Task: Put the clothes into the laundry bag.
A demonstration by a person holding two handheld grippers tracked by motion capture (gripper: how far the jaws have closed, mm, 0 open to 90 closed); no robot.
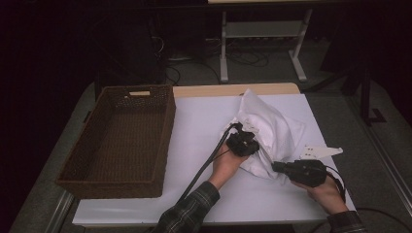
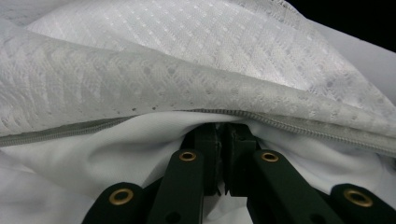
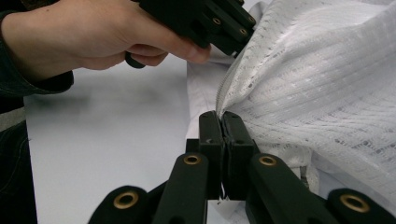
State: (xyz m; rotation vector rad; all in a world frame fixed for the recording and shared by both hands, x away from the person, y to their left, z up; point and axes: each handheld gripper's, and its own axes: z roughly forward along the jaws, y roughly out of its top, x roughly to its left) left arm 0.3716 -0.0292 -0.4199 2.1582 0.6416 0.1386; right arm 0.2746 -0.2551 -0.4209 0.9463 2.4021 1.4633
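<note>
Laundry bag (image 1: 267, 128), white mesh with a grey zipper (image 2: 299, 128), heaped right of the basket (image 1: 121, 141) on the white table (image 1: 194, 126), well apart from it, peak pointing away from the person. Basket: dark brown wicker, rectangular, handle slot in far wall, on the table's left side. Left gripper (image 1: 243, 144) farther from the basket than its own hand (image 1: 226, 162), on the bag's near-left flank; in the left gripper view, jaws nearly together under the zipper line, smooth white fabric bunched at the tips, pinched by the look of it. Right gripper (image 1: 282, 167) farthest from the basket, at the bag's near edge; in the right gripper view, jaws pressed together, clamped on the mesh edge beside the zipper.
</note>
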